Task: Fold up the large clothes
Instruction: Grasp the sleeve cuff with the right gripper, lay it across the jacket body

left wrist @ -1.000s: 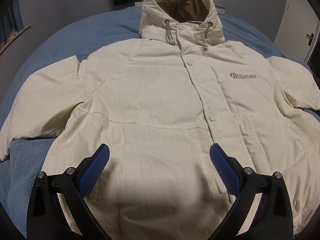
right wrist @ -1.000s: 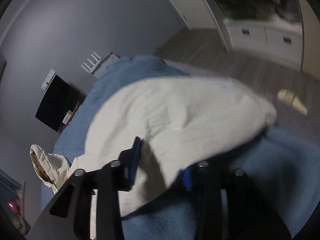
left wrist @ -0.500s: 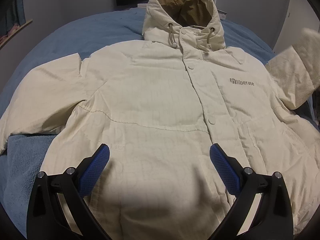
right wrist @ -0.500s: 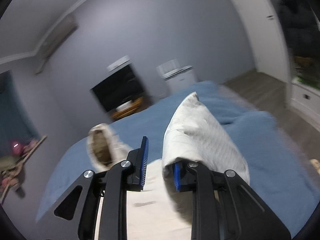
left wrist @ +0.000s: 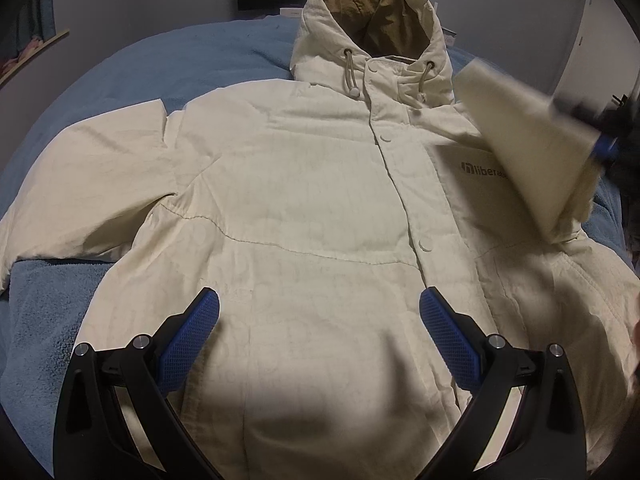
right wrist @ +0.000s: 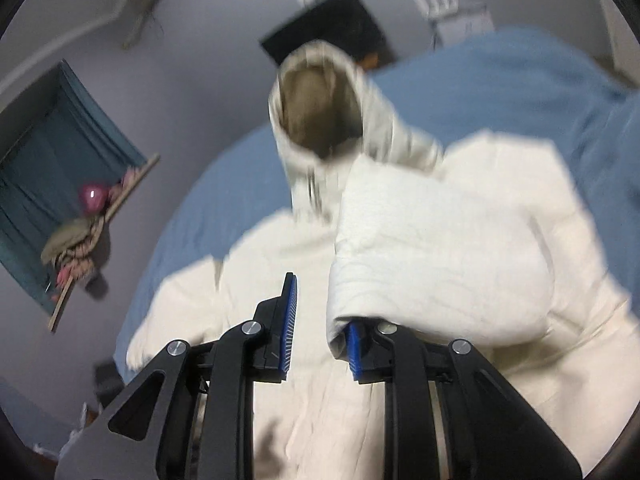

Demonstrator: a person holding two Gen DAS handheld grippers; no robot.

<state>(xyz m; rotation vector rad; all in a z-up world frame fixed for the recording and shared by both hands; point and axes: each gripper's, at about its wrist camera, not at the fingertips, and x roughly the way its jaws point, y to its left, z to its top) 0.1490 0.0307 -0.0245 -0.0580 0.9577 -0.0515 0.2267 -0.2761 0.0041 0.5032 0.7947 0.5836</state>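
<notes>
A cream hooded jacket (left wrist: 304, 208) lies front-up on a blue bed, hood (left wrist: 376, 20) at the far end; it also shows in the right wrist view (right wrist: 256, 280). My left gripper (left wrist: 320, 332) is open and empty above the jacket's lower front. The jacket's right sleeve (left wrist: 532, 148) is lifted and swung over the chest, partly covering the logo. My right gripper (right wrist: 320, 328) carries that sleeve (right wrist: 440, 248), which drapes over its right finger; the jaws stand a hand's width apart. The right gripper shows blurred at the far right of the left wrist view (left wrist: 604, 140).
The blue bedspread (left wrist: 160, 68) surrounds the jacket. The left sleeve (left wrist: 80, 184) lies spread out flat. A dark screen (right wrist: 332, 16) hangs on the grey wall beyond the hood. A teal curtain and a shelf with a pink object (right wrist: 92, 196) are at the left.
My right gripper has lifted the right sleeve off the bed and swung it inward over the jacket's chest. My left gripper has stayed open over the hem.
</notes>
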